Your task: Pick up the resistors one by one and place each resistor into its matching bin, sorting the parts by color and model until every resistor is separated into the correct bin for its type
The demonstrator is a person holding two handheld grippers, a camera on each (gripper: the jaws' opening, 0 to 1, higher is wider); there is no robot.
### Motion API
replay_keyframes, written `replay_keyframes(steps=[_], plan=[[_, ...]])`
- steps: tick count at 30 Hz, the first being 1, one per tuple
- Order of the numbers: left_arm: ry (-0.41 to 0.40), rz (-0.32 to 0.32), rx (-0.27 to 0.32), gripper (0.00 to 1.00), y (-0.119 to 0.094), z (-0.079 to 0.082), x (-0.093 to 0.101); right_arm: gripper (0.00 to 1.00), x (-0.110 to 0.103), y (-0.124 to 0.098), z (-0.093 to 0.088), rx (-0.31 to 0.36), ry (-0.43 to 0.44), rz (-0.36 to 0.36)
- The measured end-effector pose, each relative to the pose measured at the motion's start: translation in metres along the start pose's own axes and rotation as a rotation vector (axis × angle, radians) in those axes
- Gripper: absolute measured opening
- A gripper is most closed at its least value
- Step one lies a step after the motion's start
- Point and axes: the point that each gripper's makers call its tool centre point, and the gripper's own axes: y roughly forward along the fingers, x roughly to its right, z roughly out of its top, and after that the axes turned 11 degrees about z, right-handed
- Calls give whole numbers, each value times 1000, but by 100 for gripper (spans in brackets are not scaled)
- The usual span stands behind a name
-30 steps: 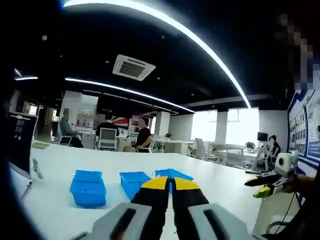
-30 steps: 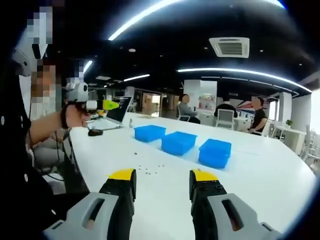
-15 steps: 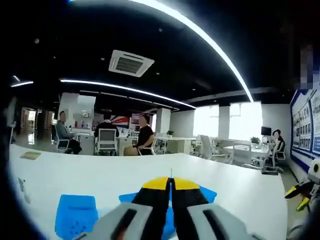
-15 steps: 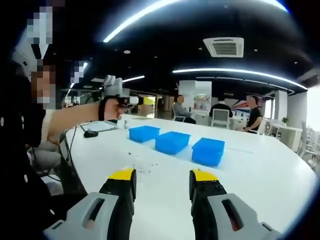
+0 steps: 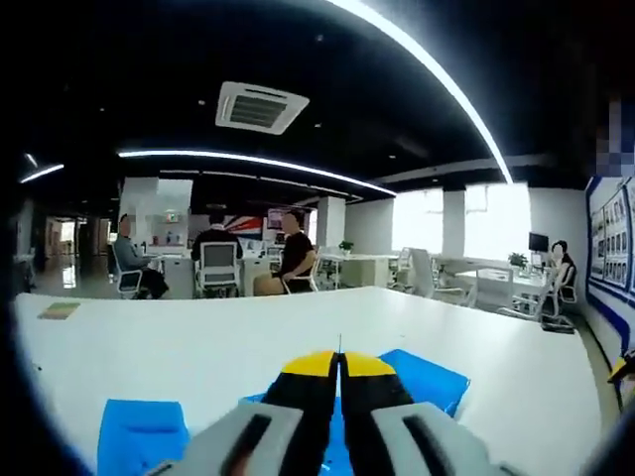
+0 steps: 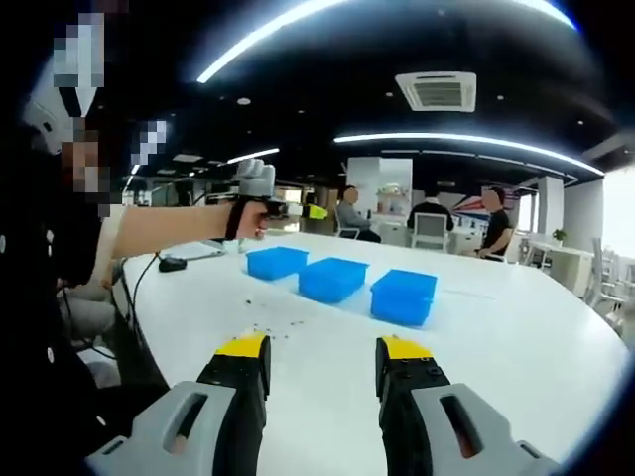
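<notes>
**Both tools in the air above the bins, resistors lying loose on the worktop**

Left tool first: its yellow-tipped black jaws are pressed flat together, nothing visible between them, held out over the white worktop. Below and behind the tips sit blue plastic bins: one at the lower left, one to the right of the jaws, and a third in the middle mostly hidden behind the jaws.

From the right gripper view, the right tool has its jaws standing wide apart, empty, over bare worktop. Beyond the tips, a scatter of tiny dark resistors lies on the white surface, too small to tell colour or model. Further back, the three blue rectangular bins line up in a row: the far-left bin, the middle bin, the nearest bin, each just beside the next. The left tool comes in from the left, gripped in the person's hand, hovering above the far-left bin. None of the resistors are inside the bins as far as can be seen.

Seated people are at desks in the background.
</notes>
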Motion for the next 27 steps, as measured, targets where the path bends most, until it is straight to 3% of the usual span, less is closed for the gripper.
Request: replay_keyframes(steps=[3, 6, 7, 10, 14, 20, 27], plan=[[26, 44, -12, 9, 8, -5, -10, 44, -1, 2, 1, -1, -4, 5], [9, 38, -18, 39, 7, -8, -10, 44, -2, 1, 2, 1, -6, 3], [14, 19, -20, 44, 4, -10, -8, 44, -1, 0, 2, 2, -5, 1], [52, 22, -13, 48, -8, -13, -11, 44, -1, -1, 1, 1, -4, -1], [44, 14, -6, 52, -31, -17, -14, 44, -4, 2, 1, 0, -10, 11], [54, -29, -17, 54, -91, -36, -14, 44, -11, 8, 4, 4, -26, 39], [-25, -41, 24, 59, -171, -48, -14, 44, -16, 13, 8, 18, -29, 58]])
